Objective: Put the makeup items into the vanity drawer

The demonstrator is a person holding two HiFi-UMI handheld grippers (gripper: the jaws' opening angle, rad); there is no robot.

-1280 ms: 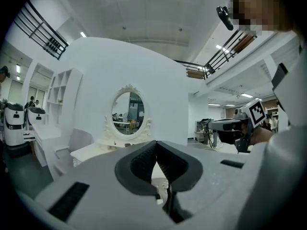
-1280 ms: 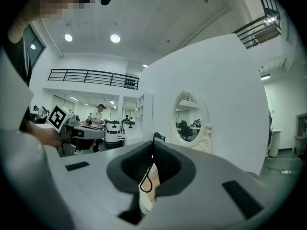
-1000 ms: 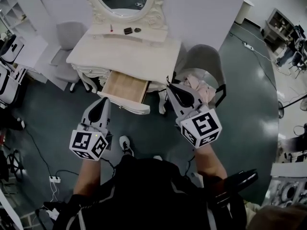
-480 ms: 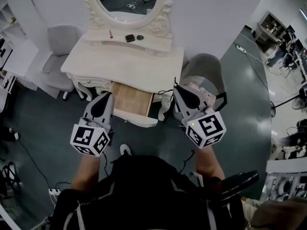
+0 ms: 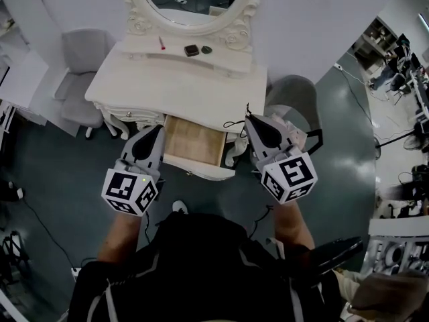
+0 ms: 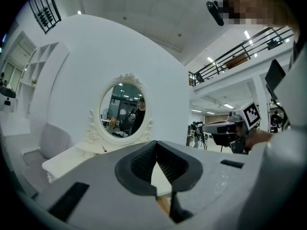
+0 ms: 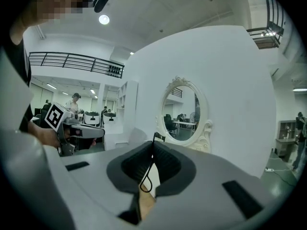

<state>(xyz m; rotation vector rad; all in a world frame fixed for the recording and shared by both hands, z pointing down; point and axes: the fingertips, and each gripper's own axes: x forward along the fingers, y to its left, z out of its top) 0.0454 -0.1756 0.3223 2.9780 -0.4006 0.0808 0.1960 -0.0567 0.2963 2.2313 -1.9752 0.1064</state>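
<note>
A white vanity (image 5: 201,89) with an oval mirror stands ahead, and its wooden drawer (image 5: 194,141) is pulled open and holds nothing. On the shelf under the mirror lie a thin red stick (image 5: 161,42), a black compact (image 5: 192,49) and a small dark round item (image 5: 206,49). My left gripper (image 5: 157,130) (image 6: 156,156) hovers at the drawer's left front corner, shut with nothing in it. My right gripper (image 5: 247,121) (image 7: 152,153) is just right of the drawer, shut on a thin black looped item (image 7: 146,174) that pokes past the fingertips.
A grey chair (image 5: 82,52) stands left of the vanity. Another grey chair (image 5: 293,94) with pink cloth on the seat sits behind my right gripper. Cables run over the dark floor (image 5: 40,200). The person's shoe (image 5: 178,207) shows below the drawer.
The person has come closer to the vanity, so both grippers now sit at the open drawer's sides. Both stay shut, and the thin black item remains in the right one.
</note>
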